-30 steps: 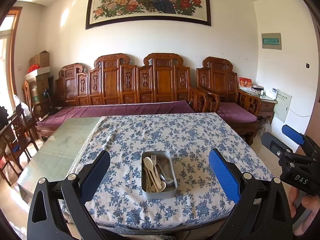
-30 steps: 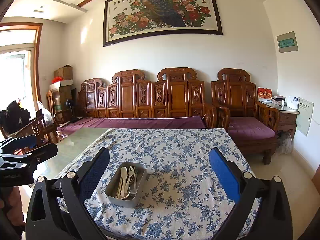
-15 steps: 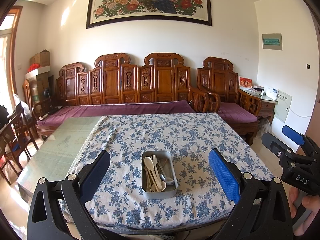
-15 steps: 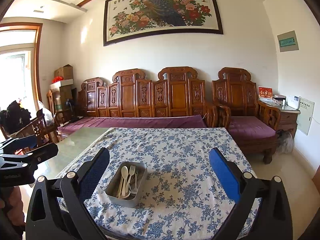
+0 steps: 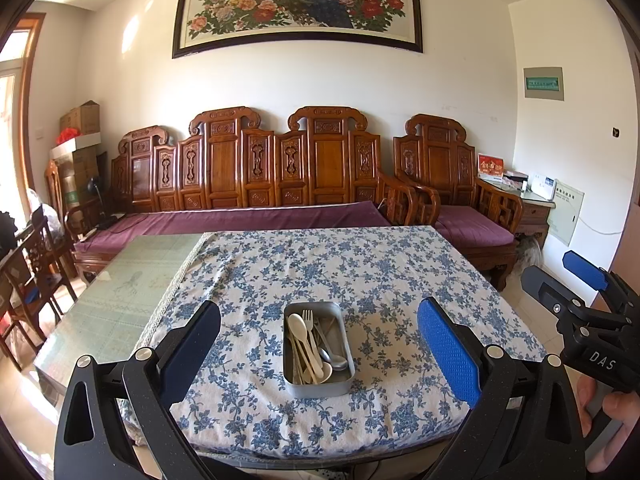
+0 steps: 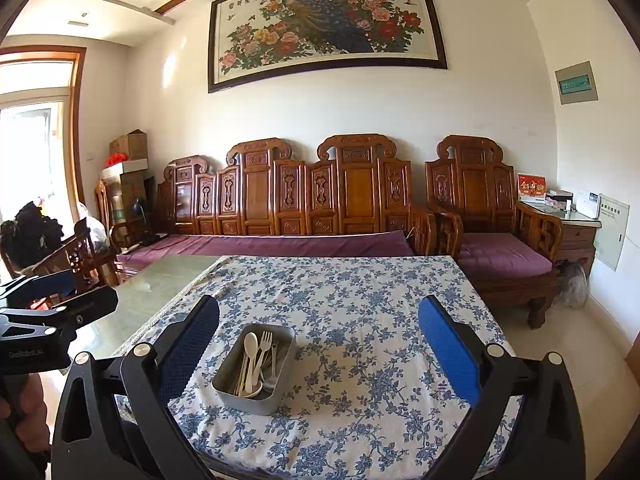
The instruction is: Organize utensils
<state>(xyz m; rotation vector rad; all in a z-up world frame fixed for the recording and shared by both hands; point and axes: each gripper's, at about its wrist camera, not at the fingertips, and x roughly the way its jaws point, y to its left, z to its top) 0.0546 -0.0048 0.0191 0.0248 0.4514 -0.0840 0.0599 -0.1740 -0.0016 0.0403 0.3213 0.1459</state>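
Left wrist view: a grey rectangular metal tin (image 5: 319, 350) sits on the near half of a table covered by a white tablecloth with blue flowers (image 5: 360, 268). Inside the tin lie cream plastic utensils, a spoon (image 5: 298, 326) and a fork (image 5: 308, 317) with their heads toward the far end, together with a metal spoon (image 5: 335, 358) whose bowl rests near the front right corner and several thinner handles that are too tangled to tell apart. The left gripper (image 5: 319, 350) hovers in front of the table edge, its two blue-padded fingers (image 5: 448, 350) spread wide on either side of the tin, touching nothing. At the right edge of this view the right gripper (image 5: 560, 284) is held by a hand (image 5: 608, 410), its fingers also apart and empty.

From the right wrist view the tin (image 6: 256, 368) lies left of centre, between the spread fingers and nearer the left one (image 6: 188, 350). The cloth leaves the left part of the table as a bare green glass top (image 6: 156, 284). Behind the table stands a carved wooden bench with a purple cushion (image 6: 280, 240), beside it a matching armchair (image 6: 492, 224), and above them a framed peacock painting (image 6: 324, 28). Nothing lies between either gripper and the tin.
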